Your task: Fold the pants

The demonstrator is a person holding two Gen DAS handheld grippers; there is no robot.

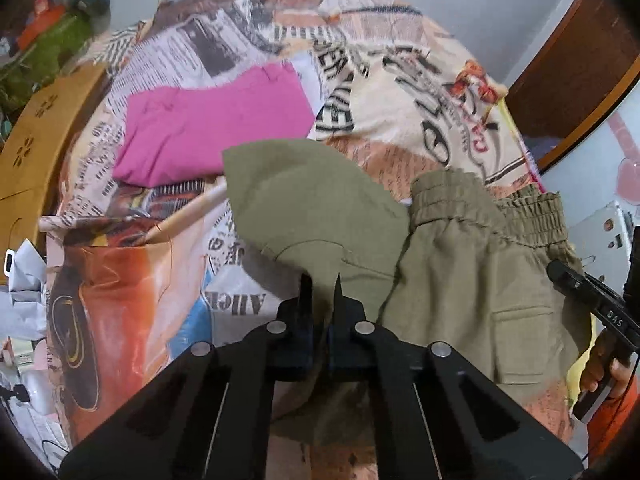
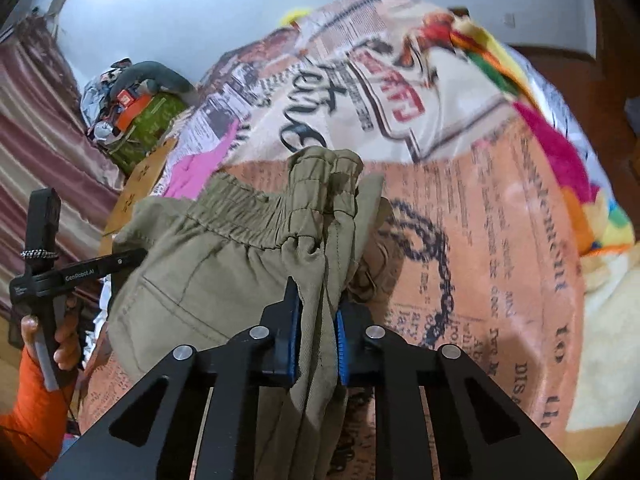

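Note:
Olive-green pants (image 1: 472,280) hang lifted above a bed with a newspaper-print cover (image 1: 400,92). My left gripper (image 1: 322,292) is shut on a fold of the pants' leg fabric. My right gripper (image 2: 316,320) is shut on bunched fabric just below the elastic waistband (image 2: 256,216), which stands up in front of it. The pants (image 2: 192,280) stretch between the two grippers. The right gripper's body shows at the right edge of the left wrist view (image 1: 600,304). The left gripper's body shows at the left of the right wrist view (image 2: 52,272).
A folded pink garment (image 1: 208,132) lies on the bed beyond the pants. A wooden stick (image 1: 188,212) lies on the cover. A wooden headboard (image 1: 36,148) and a cluttered shelf (image 1: 48,32) stand at the left. A colourful blanket (image 2: 560,152) lies at the right.

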